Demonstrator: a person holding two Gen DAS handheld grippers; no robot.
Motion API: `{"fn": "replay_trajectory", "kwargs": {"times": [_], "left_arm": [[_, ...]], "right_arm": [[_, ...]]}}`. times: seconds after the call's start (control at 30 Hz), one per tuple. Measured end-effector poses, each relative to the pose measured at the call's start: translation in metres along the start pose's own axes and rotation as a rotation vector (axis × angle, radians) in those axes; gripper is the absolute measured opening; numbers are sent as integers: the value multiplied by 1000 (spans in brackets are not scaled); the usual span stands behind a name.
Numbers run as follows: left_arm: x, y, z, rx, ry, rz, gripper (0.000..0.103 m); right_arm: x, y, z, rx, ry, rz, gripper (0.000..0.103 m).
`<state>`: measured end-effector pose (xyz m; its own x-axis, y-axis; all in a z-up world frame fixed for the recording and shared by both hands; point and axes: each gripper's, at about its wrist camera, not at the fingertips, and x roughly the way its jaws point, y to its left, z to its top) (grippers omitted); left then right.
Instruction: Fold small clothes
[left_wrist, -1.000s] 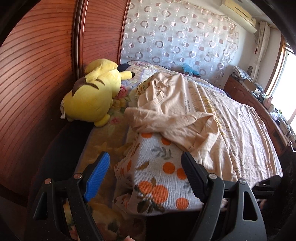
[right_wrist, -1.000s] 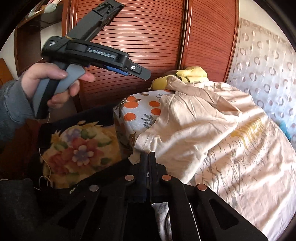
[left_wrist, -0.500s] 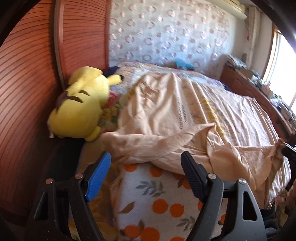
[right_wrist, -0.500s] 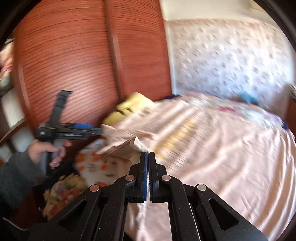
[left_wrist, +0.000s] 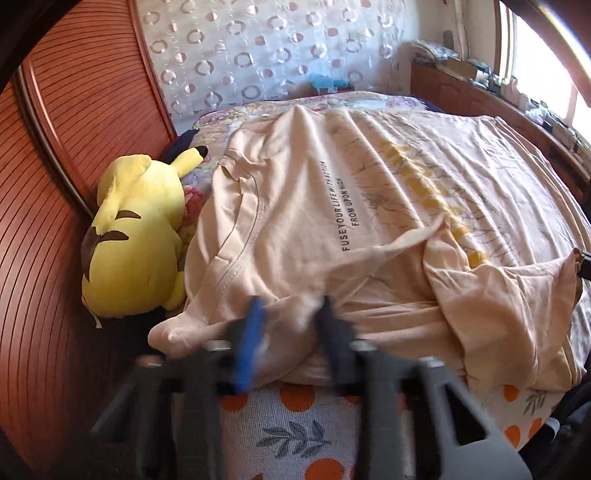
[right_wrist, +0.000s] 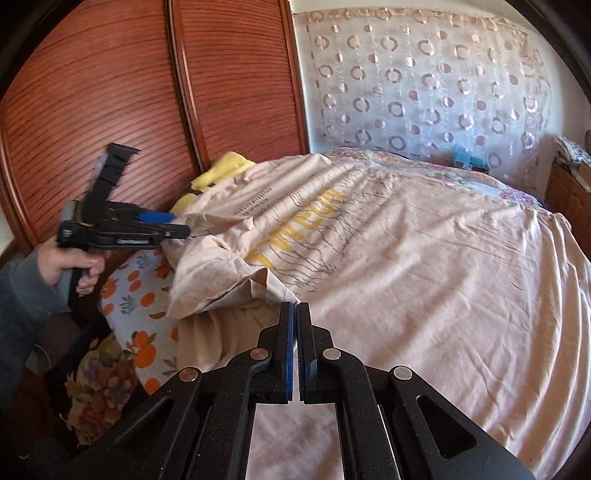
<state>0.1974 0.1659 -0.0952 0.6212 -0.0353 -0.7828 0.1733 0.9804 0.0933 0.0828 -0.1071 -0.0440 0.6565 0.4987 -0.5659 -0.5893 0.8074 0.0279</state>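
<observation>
A beige T-shirt with black lettering and a yellow print lies spread over the bed, its near edge bunched. My left gripper is blurred at the near left sleeve. Its jaws are closing, and a bunch of sleeve fabric fills the gap between them. In the right wrist view the left gripper sits at the T-shirt, held by a person's hand. My right gripper is shut on a corner of the shirt's hem. Its tip shows at the right edge of the left wrist view.
A yellow plush toy lies left of the shirt against the wooden wardrobe doors. An orange-print blanket covers the bed's near edge, with a floral cushion below it. A wooden dresser runs along the window side.
The left gripper came forward to the sleeve and its jaws narrowed around the fabric. The right gripper carried the shirt's corner to the right, spreading the crumpled shirt out over the bed.
</observation>
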Motion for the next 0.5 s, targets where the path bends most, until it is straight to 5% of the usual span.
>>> {"fn": "replay_trajectory", "kwargs": {"times": [0.5], "left_arm": [[-113,51,-43,-76,-132,8,8]], "right_arm": [[-32,4,-3,14,-52,178,1]]}}
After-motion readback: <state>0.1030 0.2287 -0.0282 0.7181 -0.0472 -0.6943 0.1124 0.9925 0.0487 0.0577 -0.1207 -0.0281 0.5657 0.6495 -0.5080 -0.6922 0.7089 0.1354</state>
